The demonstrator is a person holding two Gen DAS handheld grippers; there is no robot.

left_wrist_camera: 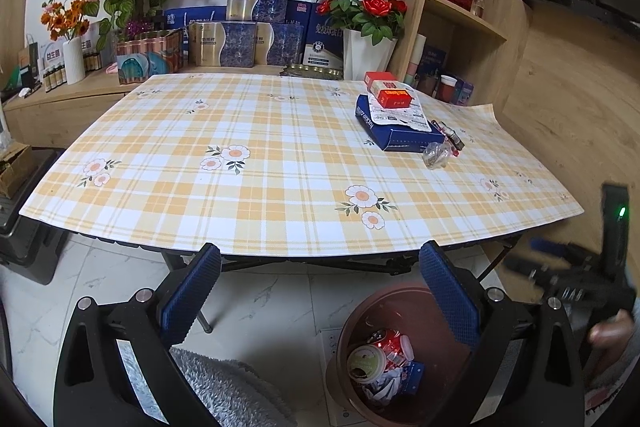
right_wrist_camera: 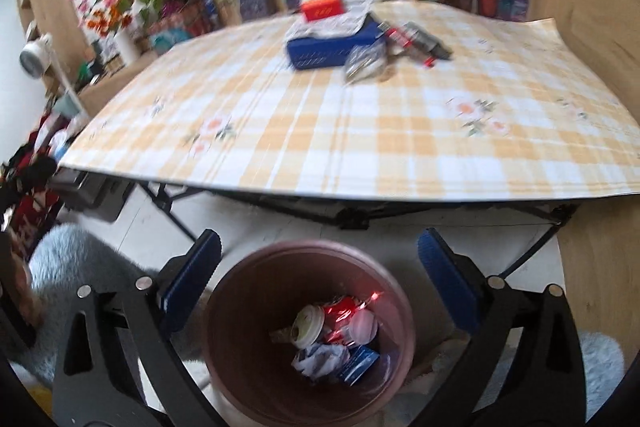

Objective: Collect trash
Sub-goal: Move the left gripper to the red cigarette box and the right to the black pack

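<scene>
A brown bin (right_wrist_camera: 256,367) stands on the floor below the table's near edge, holding a red can (right_wrist_camera: 340,311), a round lid, crumpled paper and a blue wrapper. My right gripper (right_wrist_camera: 320,259) hangs open above the bin with nothing between its blue pads. My left gripper (left_wrist_camera: 320,267) is open and empty too, with the bin (left_wrist_camera: 360,315) low between its fingers. On the checked tablecloth (left_wrist_camera: 240,195) lie a blue box (left_wrist_camera: 400,137) topped by a red carton (left_wrist_camera: 394,97) and a foil pack, a crumpled clear wrapper (left_wrist_camera: 436,155) and dark sachets (left_wrist_camera: 452,135).
Gift boxes (left_wrist_camera: 240,43), flower pots (left_wrist_camera: 366,51) and bottles line the wooden ledge behind the table. A wooden shelf unit (left_wrist_camera: 472,11) rises at the right. A grey fluffy rug (left_wrist_camera: 224,387) lies by the bin. The right gripper's body and a hand (left_wrist_camera: 612,327) show at the left view's right edge.
</scene>
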